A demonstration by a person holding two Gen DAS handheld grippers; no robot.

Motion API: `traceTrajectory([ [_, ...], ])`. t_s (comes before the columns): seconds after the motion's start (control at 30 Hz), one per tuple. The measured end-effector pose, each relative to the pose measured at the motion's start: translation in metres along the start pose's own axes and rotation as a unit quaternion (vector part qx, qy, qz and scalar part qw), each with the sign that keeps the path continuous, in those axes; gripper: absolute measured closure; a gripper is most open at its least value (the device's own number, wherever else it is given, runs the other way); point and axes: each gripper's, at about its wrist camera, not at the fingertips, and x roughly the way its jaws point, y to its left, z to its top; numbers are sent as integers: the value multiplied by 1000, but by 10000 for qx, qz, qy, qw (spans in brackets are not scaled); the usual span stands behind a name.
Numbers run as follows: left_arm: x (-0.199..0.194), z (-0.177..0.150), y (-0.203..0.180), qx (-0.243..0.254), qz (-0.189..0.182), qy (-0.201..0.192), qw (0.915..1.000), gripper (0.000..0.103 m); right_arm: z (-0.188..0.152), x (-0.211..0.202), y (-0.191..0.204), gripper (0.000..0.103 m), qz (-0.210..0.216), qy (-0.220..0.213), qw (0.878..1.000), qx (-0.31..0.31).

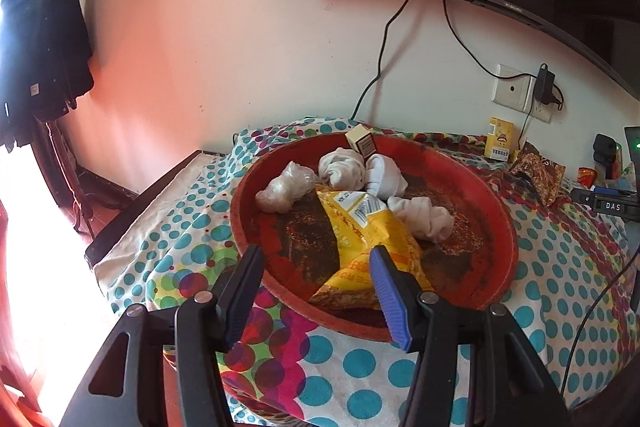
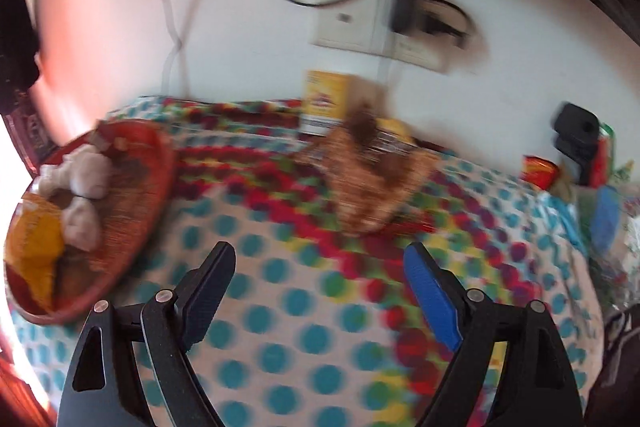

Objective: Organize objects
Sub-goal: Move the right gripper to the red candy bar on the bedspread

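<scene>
My left gripper (image 1: 316, 259) is spread wide with nothing between the fingers, hanging just over the near rim of the red tray (image 1: 496, 211); its blue-padded finger overlaps the yellow snack bag (image 1: 360, 227) in view, can't tell if it touches. The bag lies in the tray's near half, and behind it sit three white sock bundles (image 1: 384, 175) and one greyish plastic-wrapped bundle (image 1: 286, 187), all bunched together. A small box (image 1: 361, 142) leans at the tray's far rim. The tray rests on the polka-dot cloth (image 1: 360, 359). A yellow carton (image 1: 500, 139) stands against the wall by the outlet, and a brown snack packet (image 1: 538, 173) lies just right of the tray. My right gripper (image 2: 320, 259) is also wide apart and empty, above bare cloth; its view is motion-blurred, with the brown packet (image 2: 368, 179) straight ahead and the tray (image 2: 158, 163) off left
</scene>
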Motion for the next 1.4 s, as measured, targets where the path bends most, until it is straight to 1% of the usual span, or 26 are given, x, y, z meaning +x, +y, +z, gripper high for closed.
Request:
traceTrajectory([
  [0.07, -2, -1, -9, 182, -73, -66, 9998, 47, -5, 10, -25, 18, -36, 108, 9997, 222],
  [0.17, -8, -2, -25, 456, -163, -164, 9987, 47, -5, 21, -55, 18, 111, 122, 9977, 655],
  [0.27, -14, -2, -42, 720, -233, -270, 9968, 47, 6, 34, -74, 18, -61, 36, 9965, 836],
  [0.33, -17, -2, -52, 799, -326, -289, 9959, 46, 17, 44, -86, 18, -316, -15, 9955, 888],
  [0.43, -16, 4, -68, 864, -471, -180, 9950, 44, 35, 62, -104, 15, -327, -10, 9947, 973],
  [0.47, -15, 8, -77, 961, -495, -136, 9940, 44, 40, 67, -109, 15, -271, 0, 9946, 1002],
  [0.57, -15, 24, -104, 1297, -530, -235, 9898, 44, 51, 81, -119, 15, 57, -31, 9938, 1114],
  [0.67, -10, 45, -132, 1511, -760, -342, 9850, 42, 58, 95, -121, 14, 476, 2, 9923, 1144],
  [0.73, -3, 57, -151, 1550, -919, -346, 9830, 41, 63, 106, -119, 14, 809, 57, 9905, 1112],
  [0.83, 10, 73, -179, 1616, -1093, -307, 9803, 41, 67, 114, -109, 14, 1235, 46, 9877, 962],
  [0.87, 16, 78, -189, 1634, -1188, -272, 9790, 41, 68, 116, -105, 14, 1469, 40, 9850, 902],
  [0.97, 31, 87, -211, 1675, -1270, -184, 9775, 41, 66, 111, -89, 14, 1813, -26, 9807, 727],
  [1.07, 46, 93, -227, 1698, -1239, -122, 9776, 41, 63, 101, -72, 13, 2129, -111, 9756, 533],
  [1.1, 50, 95, -231, 1679, -1244, -94, 9779, 41, 61, 96, -67, 13, 2326, -131, 9714, 463],
  [1.17, 58, 97, -237, 1614, -1236, -17, 9791, 41, 57, 88, -59, 12, 2568, -160, 9657, 336],
  [1.2, 61, 97, -238, 1580, -1233, 9, 9797, 41, 55, 84, -54, 9, 2766, -119, 9606, 245],
  [1.3, 71, 93, -243, 1505, -1240, 204, 9806, 41, 44, 77, -47, 8, 3345, 6, 9423, 84],
  [1.33, 74, 91, -244, 1490, -1248, 255, 9806, 41, 40, 74, -47, 9, 3437, 14, 9391, 11],
  [1.37, 76, 89, -246, 1488, -1232, 299, 9807, 41, 36, 69, -48, 9, 3228, -42, 9464, -39],
  [1.4, 79, 86, -247, 1493, -1210, 343, 9808, 41, 32, 66, -51, 8, 2730, -128, 9619, -103],
])
